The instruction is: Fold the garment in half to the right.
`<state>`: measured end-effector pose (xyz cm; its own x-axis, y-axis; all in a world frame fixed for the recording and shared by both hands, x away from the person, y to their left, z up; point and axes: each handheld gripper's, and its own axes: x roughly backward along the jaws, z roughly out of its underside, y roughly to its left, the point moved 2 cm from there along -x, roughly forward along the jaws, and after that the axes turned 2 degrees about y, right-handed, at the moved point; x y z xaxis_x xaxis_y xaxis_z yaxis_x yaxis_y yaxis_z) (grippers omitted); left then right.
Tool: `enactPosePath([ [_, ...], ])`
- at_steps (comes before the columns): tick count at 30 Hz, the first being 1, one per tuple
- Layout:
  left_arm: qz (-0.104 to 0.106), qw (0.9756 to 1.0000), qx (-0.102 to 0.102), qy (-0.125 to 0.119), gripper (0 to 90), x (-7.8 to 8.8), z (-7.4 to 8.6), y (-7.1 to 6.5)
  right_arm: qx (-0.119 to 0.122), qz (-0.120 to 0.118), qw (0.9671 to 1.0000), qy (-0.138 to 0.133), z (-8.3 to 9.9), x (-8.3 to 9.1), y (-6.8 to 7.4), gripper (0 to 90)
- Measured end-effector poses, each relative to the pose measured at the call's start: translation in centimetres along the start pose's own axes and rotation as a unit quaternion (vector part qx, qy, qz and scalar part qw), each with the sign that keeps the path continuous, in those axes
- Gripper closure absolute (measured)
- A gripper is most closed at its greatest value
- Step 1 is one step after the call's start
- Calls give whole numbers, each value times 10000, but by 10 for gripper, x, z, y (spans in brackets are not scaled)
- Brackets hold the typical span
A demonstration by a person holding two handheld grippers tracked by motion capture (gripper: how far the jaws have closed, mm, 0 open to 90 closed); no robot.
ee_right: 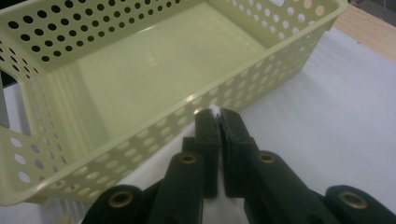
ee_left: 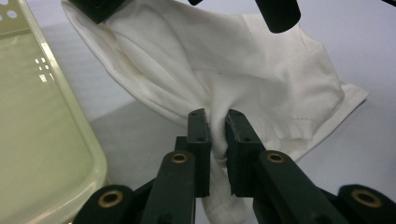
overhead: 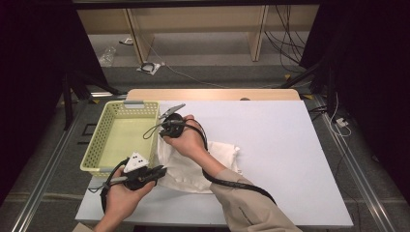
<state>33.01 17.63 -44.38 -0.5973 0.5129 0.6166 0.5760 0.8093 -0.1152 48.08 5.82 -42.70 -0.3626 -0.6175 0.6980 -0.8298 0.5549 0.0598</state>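
A white cloth [overhead: 181, 169] lies crumpled on the white table cover, just right of a pale yellow perforated basket [overhead: 96, 140]. My left gripper [overhead: 162, 170] is at the cloth's near left edge. In the left gripper view it [ee_left: 217, 128] is shut on a bunched fold of the cloth [ee_left: 243, 79]. My right gripper [overhead: 163, 131] holds the cloth's far corner beside the basket's right wall. In the right gripper view its jaws [ee_right: 217, 116] pinch a thin white edge, with the basket [ee_right: 224, 88] straight ahead and nothing inside it.
The white cover [overhead: 280, 145] stretches free to the right of the cloth. A strip of bare wood [overhead: 212, 94] shows at the table's far edge. Beyond lie floor, cables and shelf legs. The basket's near wall [ee_left: 56, 140] stands left of my left gripper.
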Motion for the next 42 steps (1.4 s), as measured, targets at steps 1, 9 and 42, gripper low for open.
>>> enactPosePath([
  [1, -3, 10000, 13, -7, 809, 1, 0, 1, -13, -2, 10000, -7, 0, 0, 1, 874],
  [9, -34, 10000, 35, -27, 810, 4, -1, 3, 9, -13, 10000, -73, -4, -1, 3, 874],
  [42, 7, 9999, 132, -78, 809, -6, -5, 2, -88, -66, 9997, -226, 4, -10, -3, 871],
])
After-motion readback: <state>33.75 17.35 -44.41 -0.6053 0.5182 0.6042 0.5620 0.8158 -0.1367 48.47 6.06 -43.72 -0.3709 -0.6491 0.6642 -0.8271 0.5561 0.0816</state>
